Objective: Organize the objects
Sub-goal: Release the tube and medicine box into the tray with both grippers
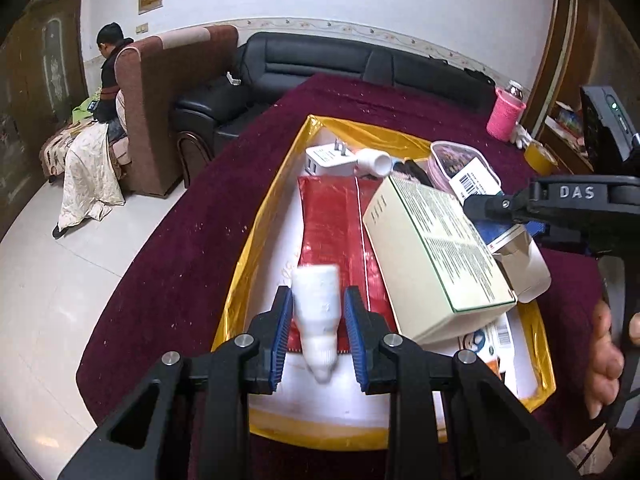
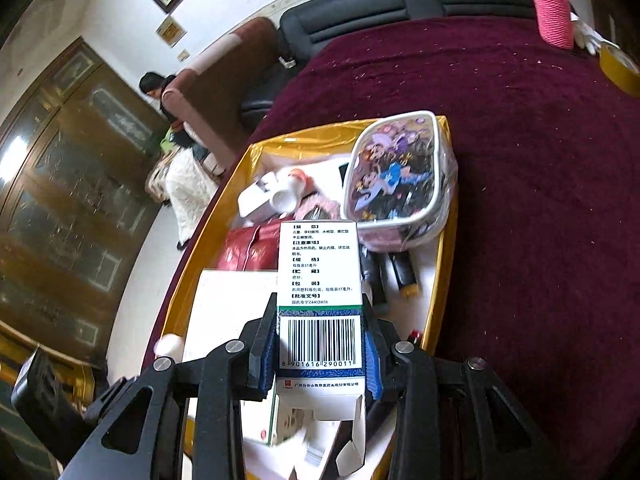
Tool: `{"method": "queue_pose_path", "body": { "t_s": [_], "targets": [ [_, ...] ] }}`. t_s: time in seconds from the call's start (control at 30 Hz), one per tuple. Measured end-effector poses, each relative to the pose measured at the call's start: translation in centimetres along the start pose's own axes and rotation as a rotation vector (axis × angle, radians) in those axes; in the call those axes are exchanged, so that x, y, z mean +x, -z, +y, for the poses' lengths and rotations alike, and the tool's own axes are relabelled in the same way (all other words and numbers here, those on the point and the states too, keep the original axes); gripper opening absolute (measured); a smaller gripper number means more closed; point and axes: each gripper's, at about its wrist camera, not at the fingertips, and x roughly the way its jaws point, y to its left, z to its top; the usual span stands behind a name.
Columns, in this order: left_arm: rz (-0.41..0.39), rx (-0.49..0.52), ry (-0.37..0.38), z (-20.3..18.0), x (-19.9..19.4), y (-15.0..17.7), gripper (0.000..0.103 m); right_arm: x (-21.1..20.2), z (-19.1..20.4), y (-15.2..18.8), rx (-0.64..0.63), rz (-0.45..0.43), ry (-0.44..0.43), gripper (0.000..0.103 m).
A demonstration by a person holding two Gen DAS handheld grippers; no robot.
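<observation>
Both angled down over the gold-lined tray (image 1: 256,236), my left hand-held gripper (image 1: 318,330) brackets a small white plastic bottle (image 1: 318,312) without clearly pinching it, while my right hand-held gripper (image 2: 322,346) clamps a white-and-blue barcoded carton (image 2: 320,296).

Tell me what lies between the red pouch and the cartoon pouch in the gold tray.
Left wrist view: the beige box lies between red pouch and cartoon pouch.

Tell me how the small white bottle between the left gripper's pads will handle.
The white bottle looks like small, stiff plastic, so probably light. It tapers to a narrow tip, so the left gripper may let it pivot or slip. Being round, it would likely roll if dropped into the gold tray.
</observation>
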Motion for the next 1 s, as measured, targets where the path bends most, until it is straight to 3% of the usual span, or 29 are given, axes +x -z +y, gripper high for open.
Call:
{"method": "queue_pose_path", "body": {
  "t_s": [0.2, 0.27, 0.37, 0.47, 0.73, 1.0],
  "targets": [
    [-0.044, -0.023, 0.006, 0.1, -0.9, -0.2, 0.06, 0.9, 0.3, -0.8, 0.013, 0.012, 0.057, 0.039],
    [-0.061, -0.025, -0.001, 0.1, -1.3, -0.4, 0.076, 1.4, 0.0, -0.5, 0.03, 0.039, 0.059, 0.04],
    [-0.098, -0.033, -0.025, 0.1, -2.2, -0.6, 0.088, 1.2, 0.0, 0.0, 0.006, 0.03, 0.061, 0.04],
    [-0.12, -0.044, -0.04, 0.0, -2.9, -0.8, 0.094, 0.6, 0.2, 0.2, -0.002, 0.017, 0.038, 0.044],
    [-0.133, -0.042, -0.107, -1.0, -3.6, -1.3, 0.097, -3.2, 2.6, 0.9, -0.146, -0.118, 0.029, 0.072],
    [-0.163, -0.025, -0.201, -2.3, -4.5, -1.7, 0.102, -5.2, 3.0, 1.9, -0.22, -0.202, 0.069, 0.083]
  ]
}}
